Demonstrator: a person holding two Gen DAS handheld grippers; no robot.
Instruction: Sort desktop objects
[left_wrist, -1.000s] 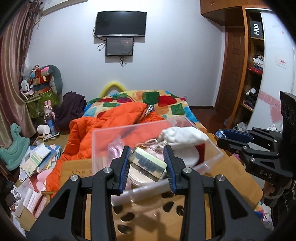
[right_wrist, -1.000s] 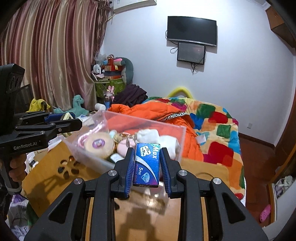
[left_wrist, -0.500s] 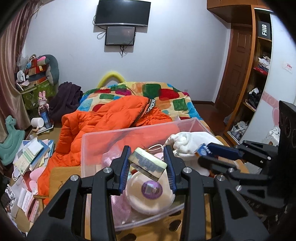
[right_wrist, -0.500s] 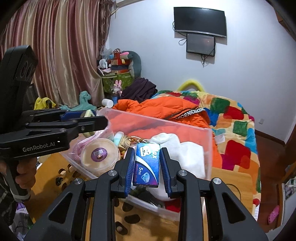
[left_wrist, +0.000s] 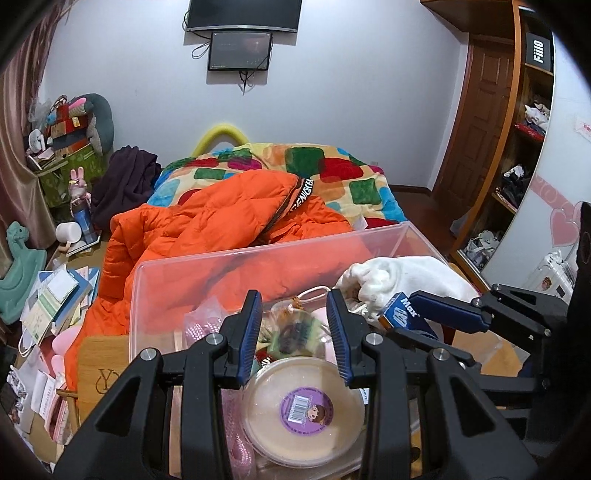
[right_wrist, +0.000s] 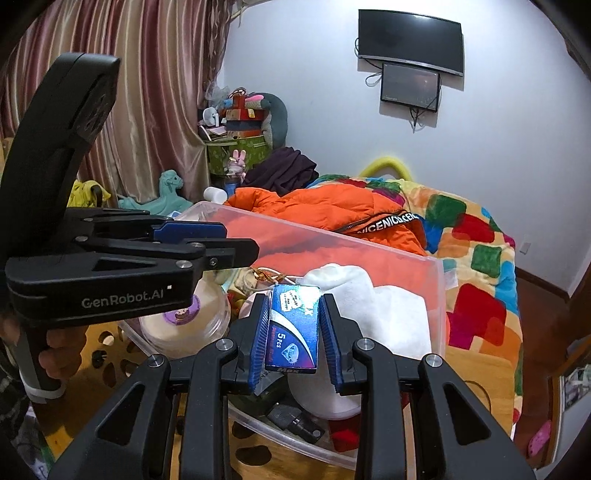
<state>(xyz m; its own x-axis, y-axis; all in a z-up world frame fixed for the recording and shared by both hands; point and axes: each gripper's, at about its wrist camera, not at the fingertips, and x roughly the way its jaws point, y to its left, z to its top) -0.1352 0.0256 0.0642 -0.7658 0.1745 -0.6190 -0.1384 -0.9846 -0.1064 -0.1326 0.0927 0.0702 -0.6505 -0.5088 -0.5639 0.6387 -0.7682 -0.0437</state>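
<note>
A clear plastic bin (left_wrist: 258, 254) (right_wrist: 332, 236) stands on the wooden desk. It holds a round cream tub with a purple label (left_wrist: 303, 402) (right_wrist: 184, 325), a white cloth (left_wrist: 406, 277) (right_wrist: 369, 302) and small items. My left gripper (left_wrist: 294, 325) (right_wrist: 240, 242) hangs over the bin's inside, shut on a small yellow-green block with a dark top (left_wrist: 295, 334). My right gripper (right_wrist: 293, 321) (left_wrist: 400, 314) is beside it over the white cloth, shut on a blue box marked "Max 5 pcs" (right_wrist: 293, 328) (left_wrist: 400, 314).
The wooden desk (right_wrist: 110, 350) (left_wrist: 99, 369) has dark cut-out holes. Beyond the bin lies a bed with an orange jacket (left_wrist: 221, 221) and a patchwork quilt (left_wrist: 332, 170). Books and toys cover the floor at left (left_wrist: 55, 302). A shelf unit (left_wrist: 524, 147) stands at right.
Both grippers have moved forward and down, from the desk edge to over the bin, each keeping its object. The right gripper now sits closer beside the left one.
</note>
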